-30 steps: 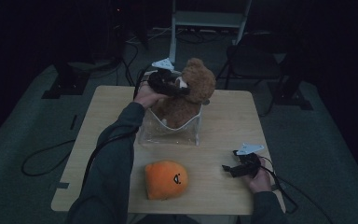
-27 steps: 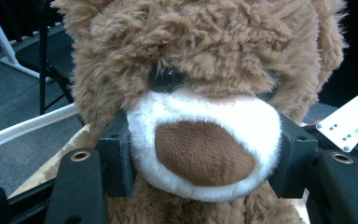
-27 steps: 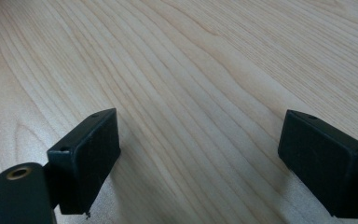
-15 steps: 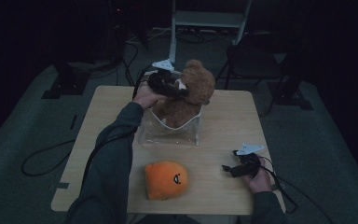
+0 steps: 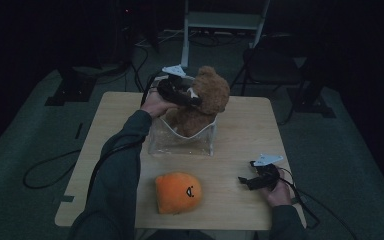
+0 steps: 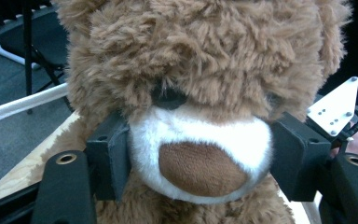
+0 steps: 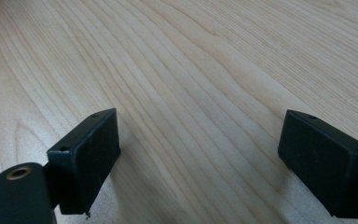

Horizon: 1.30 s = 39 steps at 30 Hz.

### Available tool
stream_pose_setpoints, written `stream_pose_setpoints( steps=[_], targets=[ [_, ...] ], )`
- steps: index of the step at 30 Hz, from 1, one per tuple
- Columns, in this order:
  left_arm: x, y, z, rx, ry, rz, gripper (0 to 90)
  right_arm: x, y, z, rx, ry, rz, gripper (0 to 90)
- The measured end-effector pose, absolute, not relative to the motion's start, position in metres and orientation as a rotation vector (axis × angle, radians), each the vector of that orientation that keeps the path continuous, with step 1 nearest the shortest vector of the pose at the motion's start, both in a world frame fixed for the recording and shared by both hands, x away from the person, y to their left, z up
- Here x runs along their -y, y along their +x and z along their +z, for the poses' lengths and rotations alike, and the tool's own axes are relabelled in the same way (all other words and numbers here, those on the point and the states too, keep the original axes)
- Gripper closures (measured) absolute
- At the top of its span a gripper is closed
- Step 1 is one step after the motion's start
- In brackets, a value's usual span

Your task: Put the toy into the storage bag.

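Observation:
A brown teddy bear sits upright in a clear plastic container at the back middle of the wooden table. My left gripper reaches in from the left at the bear's head. In the left gripper view, the bear's white muzzle fills the gap of the left gripper, and both pads touch its sides. These jaws have just been opening with the muzzle still between them. My right gripper rests low at the table's front right, and its own view shows the right gripper open over bare wood.
An orange plush toy with a small face lies near the table's front edge, left of the right hand. Cables trail off both sides of the table. A chair and a white stand are behind the table.

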<state>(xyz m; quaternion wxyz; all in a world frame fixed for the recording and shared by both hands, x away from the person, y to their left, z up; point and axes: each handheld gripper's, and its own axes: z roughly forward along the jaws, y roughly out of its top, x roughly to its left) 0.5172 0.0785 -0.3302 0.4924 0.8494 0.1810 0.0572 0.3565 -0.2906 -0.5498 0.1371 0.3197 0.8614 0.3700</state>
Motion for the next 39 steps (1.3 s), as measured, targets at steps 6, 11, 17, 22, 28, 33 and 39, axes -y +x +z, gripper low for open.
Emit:
stream_pose_setpoints(
  steps=[6,11,17,22,28,33,39],
  targets=[
    [-0.0798,0.5179,-0.33,-0.45,2.045,0.138,29.6,0.2906,0.3565,-0.5498,-2.493,0.926,1.071,11.9],
    [-0.0795,0.5193,-0.3303,-0.464,2.025,0.141,27.4,0.2906,0.3565,-0.5498,-2.493,0.926,1.071,11.9],
    [-0.0802,0.521,-0.3312,-0.467,2.004,0.124,26.2,0.2906,0.3565,-0.5498,-2.493,0.926,1.071,11.9],
    [-0.0819,0.5213,-0.3312,-0.474,1.989,0.129,25.6,0.2906,0.3565,-0.5498,-2.493,0.926,1.071,11.9],
    [-0.0802,0.5212,-0.3315,-0.478,1.981,0.131,24.7,0.2906,0.3565,-0.5498,-2.493,0.926,1.071,11.9],
    [-0.0812,0.5217,-0.3314,-0.481,1.967,0.126,24.6,0.2906,0.3565,-0.5498,-2.493,0.926,1.071,11.9],
    [-0.0848,0.523,-0.3306,-0.495,1.938,0.129,24.7,0.2906,0.3565,-0.5498,-2.493,0.926,1.07,11.9]
  ],
)
